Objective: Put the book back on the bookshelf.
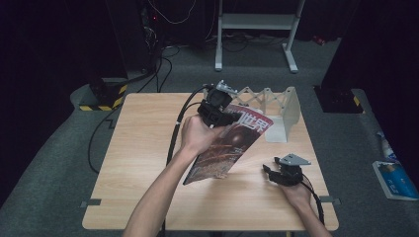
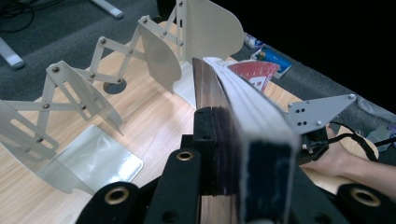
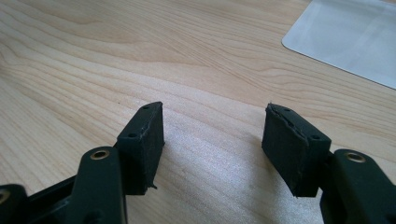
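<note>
- At the left of the high view we see the left gripper (image 1: 215, 114) over the far middle of the wooden table (image 1: 138, 163), with the person's left hand (image 1: 197, 134) wrapped around its body.
- Its jaws are clamped on the far upper corner of a magazine (image 1: 228, 144); in the left gripper view the thick page edge (image 2: 254, 121) sits squeezed between the two black pads, so we read this as a firm grip on the magazine.
- We see the magazine held off the table, tilted, its dark red cover facing up and toward the right.
- Its long axis runs on a diagonal: the low near corner points toward the person's side at the left, the high far end with the large white characters points toward the table's far right.
- In the left gripper view the spine side runs straight away from the camera, and the far end points at the white folding rack (image 2: 93, 88).
- Just beyond the magazine's far end in the high view stands that rack (image 1: 276, 111), its scissor links stretched along the table's far edge.
- At the right we see the right gripper (image 1: 269, 170) low over the table, near the front right.
- Its jaws stand wide apart in the right gripper view, with bare wood between them.
</note>
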`<state>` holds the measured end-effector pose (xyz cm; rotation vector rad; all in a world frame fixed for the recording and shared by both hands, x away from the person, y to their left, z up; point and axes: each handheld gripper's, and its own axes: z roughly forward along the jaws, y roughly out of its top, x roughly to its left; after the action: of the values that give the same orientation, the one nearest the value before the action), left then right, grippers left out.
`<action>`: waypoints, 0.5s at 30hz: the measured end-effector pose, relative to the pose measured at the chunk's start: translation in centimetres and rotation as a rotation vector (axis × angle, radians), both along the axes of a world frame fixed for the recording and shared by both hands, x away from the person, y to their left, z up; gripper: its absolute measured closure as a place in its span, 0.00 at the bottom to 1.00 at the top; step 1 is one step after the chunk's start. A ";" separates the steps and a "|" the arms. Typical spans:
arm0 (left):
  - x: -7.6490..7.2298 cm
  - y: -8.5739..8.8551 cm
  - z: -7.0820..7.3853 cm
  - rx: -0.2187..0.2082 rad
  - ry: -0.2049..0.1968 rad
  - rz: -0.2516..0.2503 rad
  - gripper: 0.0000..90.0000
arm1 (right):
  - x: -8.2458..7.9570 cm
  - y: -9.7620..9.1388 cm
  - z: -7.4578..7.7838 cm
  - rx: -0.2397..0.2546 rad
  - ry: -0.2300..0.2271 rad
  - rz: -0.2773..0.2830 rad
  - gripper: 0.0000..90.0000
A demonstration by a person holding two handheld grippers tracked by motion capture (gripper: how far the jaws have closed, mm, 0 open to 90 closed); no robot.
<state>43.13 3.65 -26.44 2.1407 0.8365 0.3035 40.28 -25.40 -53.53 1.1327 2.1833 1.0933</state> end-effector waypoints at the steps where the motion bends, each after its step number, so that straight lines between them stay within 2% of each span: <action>1: 0.1 0.0 0.1 0.006 0.003 0.000 0.93 | 0.0 0.0 0.0 0.000 0.001 -0.001 0.43; 7: 0.5 0.1 0.6 0.041 0.020 -0.001 0.92 | 0.0 0.0 0.0 0.002 0.002 -0.001 0.43; 15: 1.6 0.4 0.6 0.044 0.058 0.005 0.92 | 0.0 0.0 0.0 0.000 0.001 0.001 0.43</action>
<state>44.72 4.04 -25.85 2.1980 0.8755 0.2651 40.30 -25.41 -53.54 1.1332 2.1843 1.0937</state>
